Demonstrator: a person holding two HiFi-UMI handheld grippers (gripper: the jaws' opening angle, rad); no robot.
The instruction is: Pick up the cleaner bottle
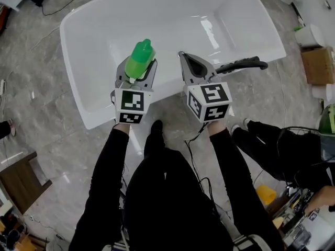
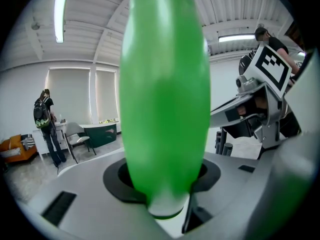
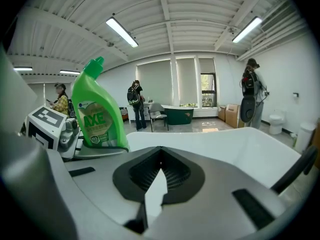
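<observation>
At the left, the left gripper (image 1: 138, 71) is clamped low on the green cleaner bottle (image 1: 140, 56). The bottle stands upright between its jaws, spout uppermost, lifted over the near rim of the white bathtub (image 1: 104, 14). Just to its right and apart from the bottle, the right gripper (image 1: 183, 56) hangs over the same rim with its jaws drawn together and nothing between them, and farther right another person's dark-clad legs (image 1: 267, 140) stand on the grey floor (image 1: 47, 88).
</observation>
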